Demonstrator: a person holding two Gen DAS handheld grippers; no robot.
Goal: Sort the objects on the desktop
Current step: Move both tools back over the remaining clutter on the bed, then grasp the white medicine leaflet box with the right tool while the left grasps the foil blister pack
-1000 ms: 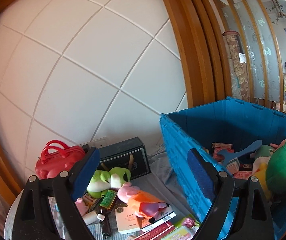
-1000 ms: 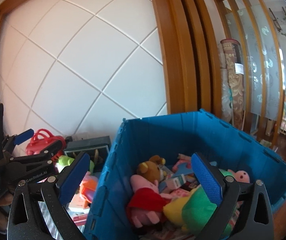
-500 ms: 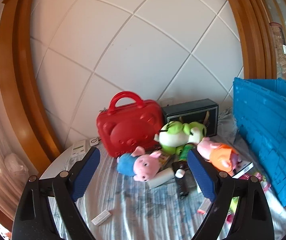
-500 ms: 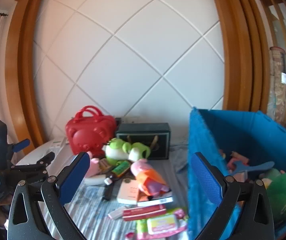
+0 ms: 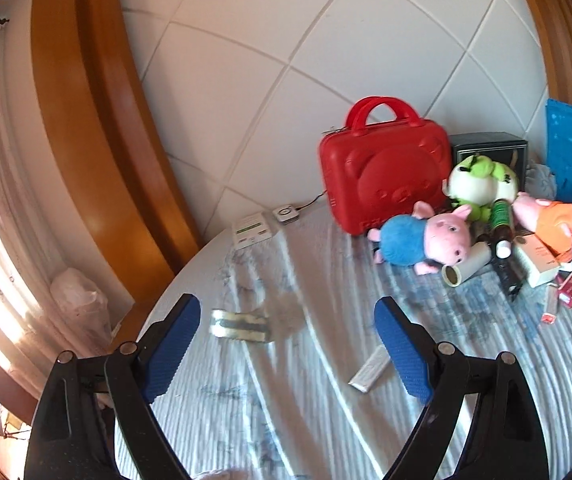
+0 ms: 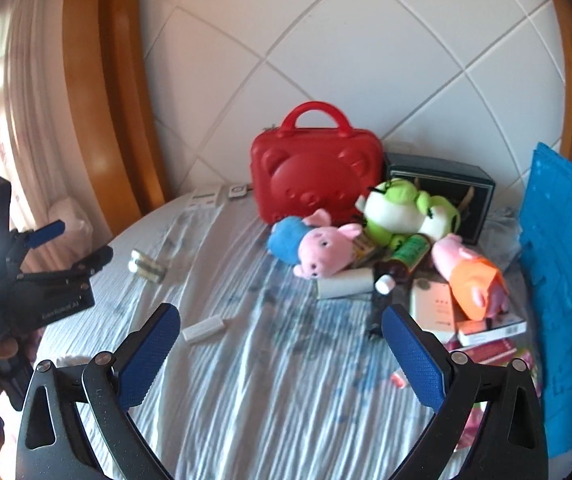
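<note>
Across the lower half of both wrist views stretches a round table covered in a blue-and-white striped cloth [image 6: 270, 380], with the things to be sorted heaped toward the right of each frame. The left gripper [image 5: 286, 344] hangs with its blue-padded fingers spread wide and nothing between them; the right gripper [image 6: 282, 354] is likewise spread and empty.

At centre right of the left view stands a red hard-shell case with a bear face and handle [image 5: 382, 172], and against it lies a plush pig in a blue top [image 5: 422, 238]. Beside that are a green-and-white frog plush [image 5: 482, 184], a plush pig in an orange dress [image 5: 546, 216], a small brown bottle with a green label [image 5: 500, 224], a cardboard tube [image 5: 466, 268] and several flat boxes. A blue plastic crate [image 6: 562, 280] fills the right edge of the right view, touching the pile.

Two stray items lie apart from the heap: a small pale rectangular packet [image 5: 240, 324] at lower left of the left view, just ahead of the left fingers, and a little white stick-shaped packet [image 6: 204, 329] near the right gripper's left finger.

The step in hand looks like choosing the next item. The packets lie flat, so the fingers should come down steeply and straddle the short side, pressing lightly into the cloth without bunching it.
</note>
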